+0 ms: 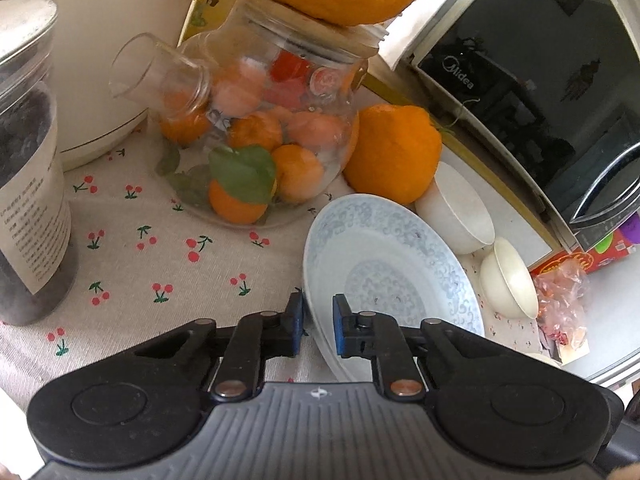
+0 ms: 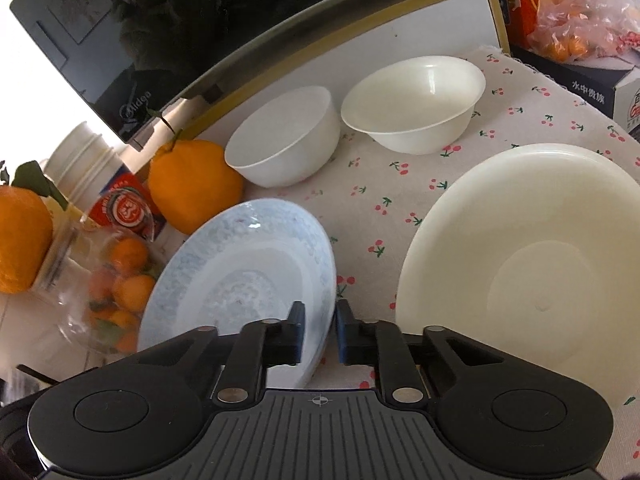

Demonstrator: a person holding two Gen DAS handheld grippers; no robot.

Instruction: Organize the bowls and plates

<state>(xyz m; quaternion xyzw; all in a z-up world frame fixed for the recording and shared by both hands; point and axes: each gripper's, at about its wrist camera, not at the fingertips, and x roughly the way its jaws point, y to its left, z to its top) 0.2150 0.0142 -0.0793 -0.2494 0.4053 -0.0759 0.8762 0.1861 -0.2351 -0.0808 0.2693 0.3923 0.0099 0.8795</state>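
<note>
A pale blue patterned plate [image 1: 392, 256] [image 2: 240, 264] sits tilted on the cherry-print tablecloth [image 1: 160, 248]. My left gripper [image 1: 318, 326] is shut on its near rim, one pad on each face. My right gripper [image 2: 320, 334] is shut on the same plate's rim at another spot. Two white bowls [image 2: 284, 136] [image 2: 416, 100] stand behind the plate, in front of the microwave; the left wrist view shows them [image 1: 456, 216] [image 1: 508, 280] at the right. A large cream plate [image 2: 520, 264] lies flat to the right of the blue one.
A microwave [image 1: 540, 80] lines the back. A glass jar of small oranges [image 1: 256, 120] with a big orange on its lid, a loose orange [image 1: 392, 152], a dark canister [image 1: 28, 200] and a white appliance [image 1: 100, 40] crowd the left. Snack bags and boxes [image 2: 576, 12] sit at the far right.
</note>
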